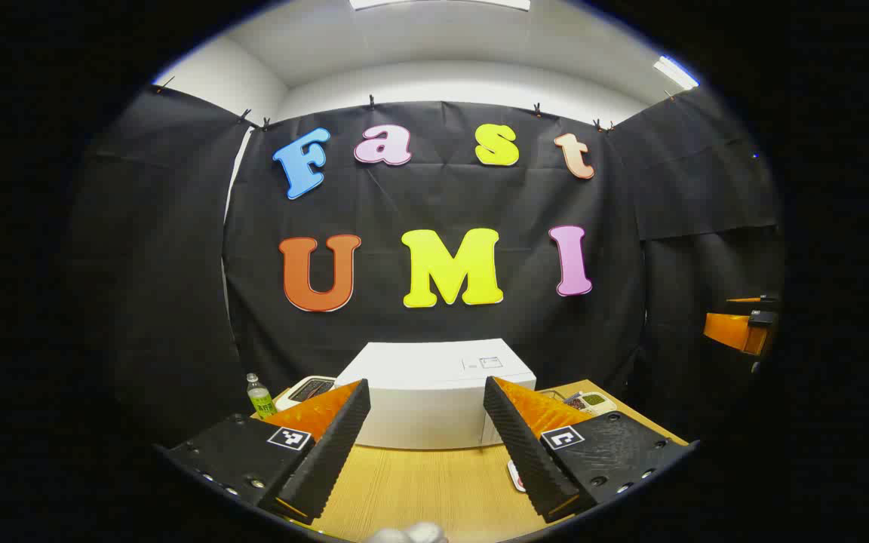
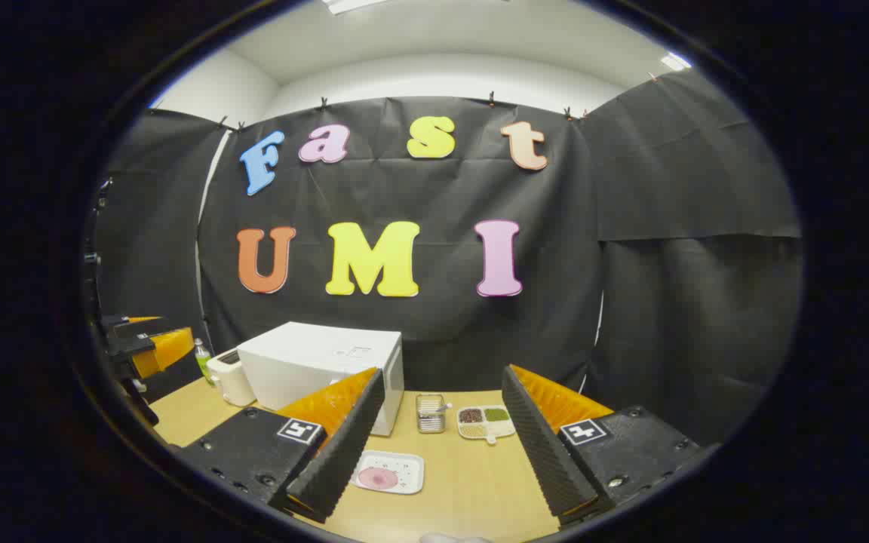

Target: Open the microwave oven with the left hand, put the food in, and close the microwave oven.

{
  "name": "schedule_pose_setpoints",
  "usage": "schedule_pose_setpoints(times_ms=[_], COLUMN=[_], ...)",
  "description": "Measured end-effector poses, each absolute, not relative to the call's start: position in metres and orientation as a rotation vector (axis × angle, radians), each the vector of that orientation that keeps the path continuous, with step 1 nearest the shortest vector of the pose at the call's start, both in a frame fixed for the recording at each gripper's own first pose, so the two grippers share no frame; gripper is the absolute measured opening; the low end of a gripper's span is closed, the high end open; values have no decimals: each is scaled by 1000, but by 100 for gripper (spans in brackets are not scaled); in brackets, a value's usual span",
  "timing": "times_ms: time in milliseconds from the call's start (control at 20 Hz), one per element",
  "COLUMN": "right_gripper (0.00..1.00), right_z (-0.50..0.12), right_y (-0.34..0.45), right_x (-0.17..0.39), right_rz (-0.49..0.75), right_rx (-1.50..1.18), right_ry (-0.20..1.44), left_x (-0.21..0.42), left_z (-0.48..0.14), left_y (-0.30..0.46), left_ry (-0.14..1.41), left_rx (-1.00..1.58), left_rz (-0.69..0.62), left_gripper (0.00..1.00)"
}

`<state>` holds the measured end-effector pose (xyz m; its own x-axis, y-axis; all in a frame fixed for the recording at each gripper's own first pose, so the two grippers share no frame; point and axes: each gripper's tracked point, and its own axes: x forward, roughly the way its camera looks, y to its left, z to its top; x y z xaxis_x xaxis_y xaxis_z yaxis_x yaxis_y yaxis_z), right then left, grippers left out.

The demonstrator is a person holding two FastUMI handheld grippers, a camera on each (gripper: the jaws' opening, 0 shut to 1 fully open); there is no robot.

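Both grippers hang above the near edge of the wooden table (image 2: 472, 483), each with its two fingers spread wide and nothing between them. Seen from the left gripper (image 1: 425, 437), the white microwave (image 1: 434, 400) sits straight ahead, framed in the gap between the fingers, so a forward reach should bring this tool to its front face; the door looks closed, though I cannot make out a handle or a button from here. Seen from the right gripper (image 2: 442, 445), the same microwave (image 2: 321, 366) lies ahead and off to the left, its long side running across the table with the door side toward us. The left tool is therefore the nearer and better lined up one, which suits the task's call for opening with that hand. The food, a pink round piece on a small white plate (image 2: 389, 473), rests on the table just in front of the right gripper's left finger and near the microwave's right front corner, so that hand is better placed to lift it. By my count there is one microwave, one plate of food, one green drink bottle (image 1: 259, 396) and one small white appliance (image 2: 229, 377) to the microwave's left, one wire holder (image 2: 430, 413) and one divided dish of seasonings (image 2: 486, 421) to its right.
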<state>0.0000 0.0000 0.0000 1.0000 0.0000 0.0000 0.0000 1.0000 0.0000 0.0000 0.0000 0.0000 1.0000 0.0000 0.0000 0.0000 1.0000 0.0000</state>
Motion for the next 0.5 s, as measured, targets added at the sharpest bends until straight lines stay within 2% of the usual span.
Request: schedule_pose_setpoints(times_ms=[500], right_gripper=[100], right_z=[3], right_y=[3], right_x=[11], right_rz=[20], right_rx=[0], right_ry=[-4], left_x=[4], left_z=[2], left_y=[3], left_ry=[-7], left_rx=[3], left_rz=[16], left_gripper=[95])
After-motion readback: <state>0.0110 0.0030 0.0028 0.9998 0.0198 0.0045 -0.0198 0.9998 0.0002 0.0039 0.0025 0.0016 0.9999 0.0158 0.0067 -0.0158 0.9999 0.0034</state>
